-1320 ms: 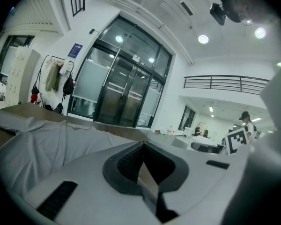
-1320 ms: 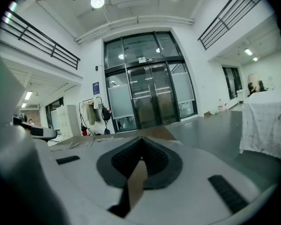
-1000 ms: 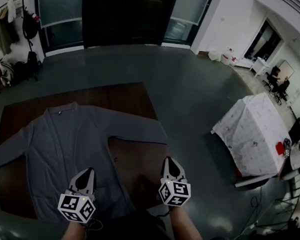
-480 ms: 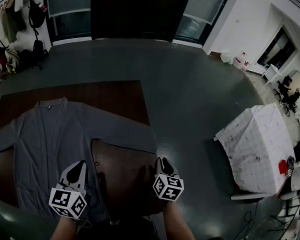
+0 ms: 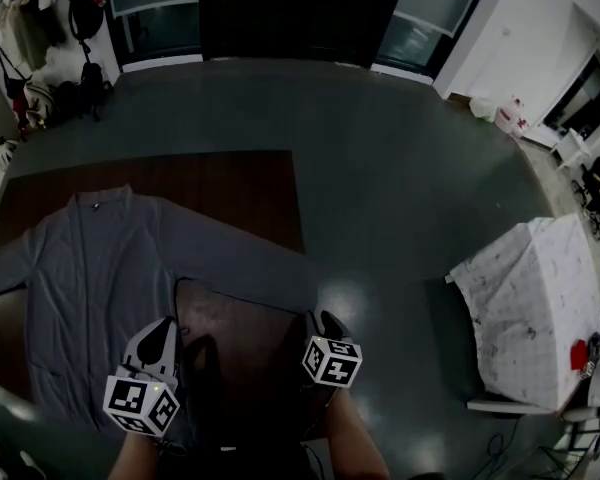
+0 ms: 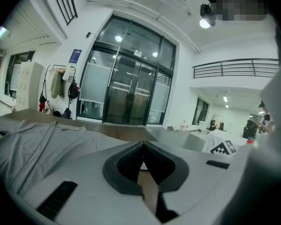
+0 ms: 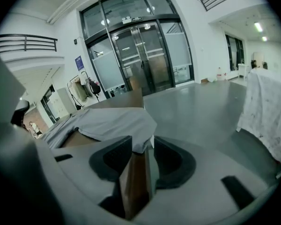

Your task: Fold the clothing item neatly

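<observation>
The grey garment [image 5: 100, 268] lies spread flat on the brown surface [image 5: 230, 183], collar at the far side and hem towards me, so its long axis runs away from me; one sleeve trails off to the left, and the other sleeve [image 5: 250, 260] reaches crosswise to the right, its end near the surface's right edge. That right sleeve is what I judge the next move turns on: it lies straight ahead of the right gripper [image 5: 318, 320], with the cuff at the tips, so this is plainly the nearer tool. In the right gripper view the jaws stand a little apart, and the end of the cloth droops in between their tips; I see a gap on either side of it, so I would not call it a firm bite yet. The left gripper [image 5: 163, 333] hovers over the body's right edge, low down towards the hem; in its own view the jaws are pressed together at the tips, the cloth lying ahead and to their left; a pale sliver shows low between the pads that I cannot identify. To my mind the sleeve should be carried leftward over the body, closing first; the risk is the thin cuff slipping free. Beyond lies dark floor [image 5: 380, 168]; a white-draped table [image 5: 530, 298] stands well apart to the right.
</observation>
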